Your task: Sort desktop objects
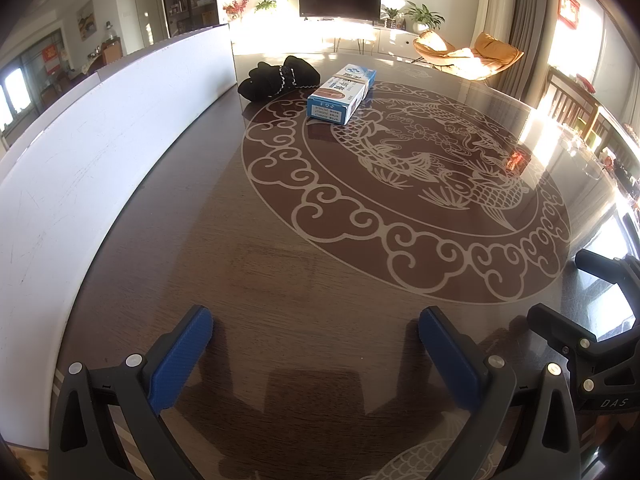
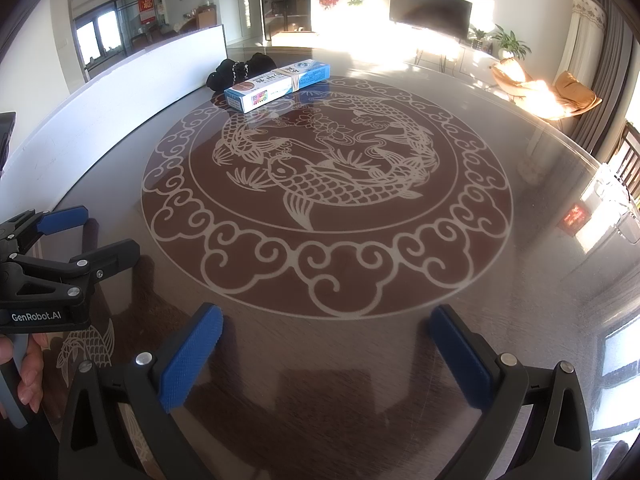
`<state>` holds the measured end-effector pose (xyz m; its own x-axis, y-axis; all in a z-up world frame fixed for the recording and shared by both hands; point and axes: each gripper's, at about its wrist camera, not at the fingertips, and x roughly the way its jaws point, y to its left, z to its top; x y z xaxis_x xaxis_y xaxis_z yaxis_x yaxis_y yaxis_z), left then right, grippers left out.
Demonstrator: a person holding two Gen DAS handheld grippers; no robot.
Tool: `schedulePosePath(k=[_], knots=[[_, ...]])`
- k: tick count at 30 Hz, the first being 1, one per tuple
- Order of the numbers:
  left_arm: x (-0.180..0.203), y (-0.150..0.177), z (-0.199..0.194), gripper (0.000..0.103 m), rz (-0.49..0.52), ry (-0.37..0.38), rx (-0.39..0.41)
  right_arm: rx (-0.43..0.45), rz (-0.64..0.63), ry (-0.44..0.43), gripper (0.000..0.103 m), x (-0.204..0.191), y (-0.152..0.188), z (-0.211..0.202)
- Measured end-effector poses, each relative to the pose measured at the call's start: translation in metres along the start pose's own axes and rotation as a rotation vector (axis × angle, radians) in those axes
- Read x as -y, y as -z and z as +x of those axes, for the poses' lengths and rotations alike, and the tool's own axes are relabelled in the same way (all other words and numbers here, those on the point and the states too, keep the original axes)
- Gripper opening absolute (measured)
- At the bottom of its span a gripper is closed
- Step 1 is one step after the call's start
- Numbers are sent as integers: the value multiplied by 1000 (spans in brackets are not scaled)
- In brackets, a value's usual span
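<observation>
Left gripper [image 1: 316, 344] low over dark wood table [image 1: 280, 264], jaws spread wide, nothing btwn blue pads [image 1: 180, 360]. Same gripper seen from right wrist cam at far left [image 2: 104, 236], jaws apart there too, fingers of a hand [image 2: 28, 372] wrapped on its grip below "GenRobot.AI" label.

Right gripper [image 2: 326, 354] also low over table [image 2: 520, 280], jaws released, wide gap, blue pads [image 2: 188, 360] empty. Visible at right edge of left wrist view [image 1: 560, 292], black fingers apart, "DAS" lettering on body.

Blue-and-white carton [image 1: 342, 94] lying flat at far side of table, partly on cloud-scroll border of round koi medallion [image 1: 404, 184]; rubber band or similar around its middle, print too small to read. In right view same carton [image 2: 278, 85] long, angled, near end toward cams. Well apart from both grippers.

Black fabric item w/ silvery trim [image 1: 280, 76] just behind and left of carton, touching or nearly so, can't tell which; bunched up, exact type unclear. In right view [image 2: 236, 70] partly hidden behind carton.

White board [image 1: 100, 140] upright along left edge of table, curving w/ fisheye; black fabric near its far end. Also at left in right view [image 2: 140, 92].

Strong sun glare on far table edge. TV [image 1: 340, 0], potted plants [image 1: 424, 16], orange lounge chair [image 1: 468, 54] in room beyond.
</observation>
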<state>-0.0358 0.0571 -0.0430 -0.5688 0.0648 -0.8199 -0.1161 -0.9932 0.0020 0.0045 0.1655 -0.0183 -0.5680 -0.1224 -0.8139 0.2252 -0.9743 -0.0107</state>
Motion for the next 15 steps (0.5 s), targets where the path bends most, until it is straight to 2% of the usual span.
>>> schedulePosePath(k=[15], knots=[[0,0,1,103,0,0,0,0,0,0,103,0,0,0]])
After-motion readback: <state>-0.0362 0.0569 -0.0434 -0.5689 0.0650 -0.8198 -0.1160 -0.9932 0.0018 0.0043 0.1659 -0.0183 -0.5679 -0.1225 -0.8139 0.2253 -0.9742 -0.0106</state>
